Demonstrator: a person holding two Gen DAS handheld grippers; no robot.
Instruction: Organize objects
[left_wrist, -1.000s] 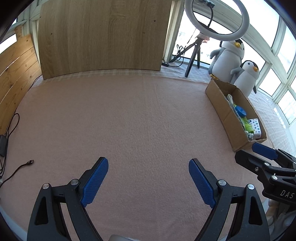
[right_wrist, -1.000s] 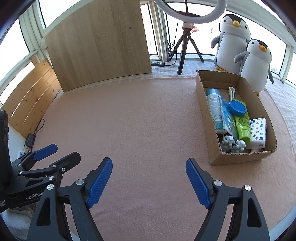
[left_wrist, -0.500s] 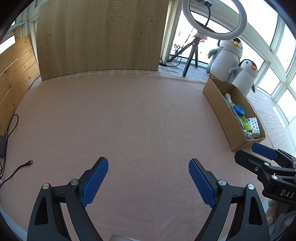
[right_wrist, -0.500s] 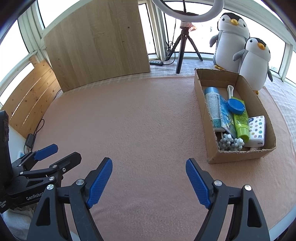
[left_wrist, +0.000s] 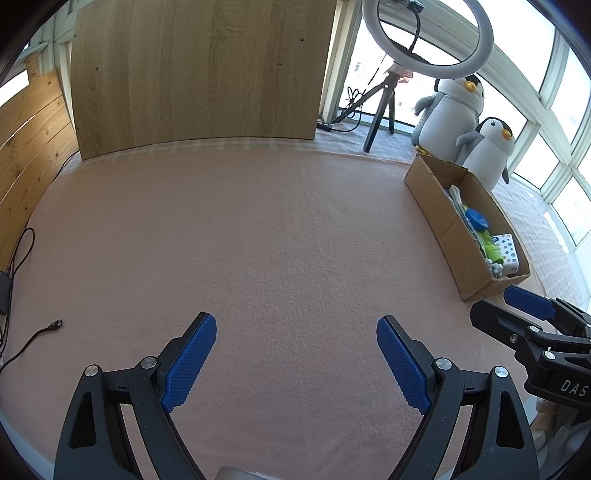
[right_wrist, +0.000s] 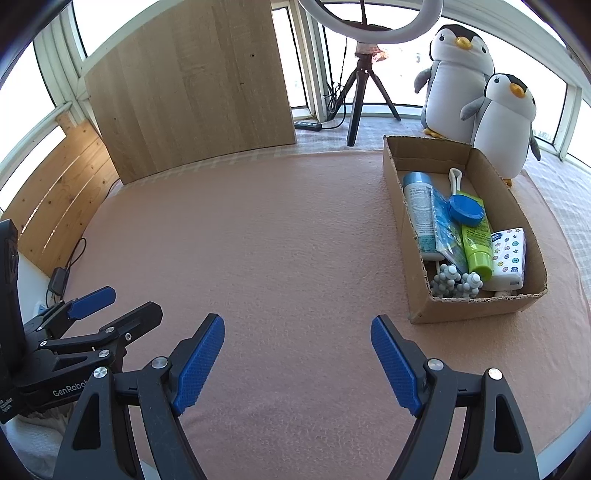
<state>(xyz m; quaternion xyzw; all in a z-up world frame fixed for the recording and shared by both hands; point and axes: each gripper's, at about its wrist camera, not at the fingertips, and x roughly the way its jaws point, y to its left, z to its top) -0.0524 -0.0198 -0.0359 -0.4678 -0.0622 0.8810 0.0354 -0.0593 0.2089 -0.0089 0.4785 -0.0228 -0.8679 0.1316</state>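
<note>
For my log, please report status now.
Left gripper and right gripper open, empty. Box full, at right. Nothing loose on cloth.

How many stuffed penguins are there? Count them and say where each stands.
2. The big penguin stands by the window behind the cardboard box; the small penguin stands in front of it, at the box's far right corner.

Two plush penguins (right_wrist: 461, 77), one cardboard box (right_wrist: 476, 306), one ring light (left_wrist: 428, 37), two wooden boards (left_wrist: 199, 70)
</note>
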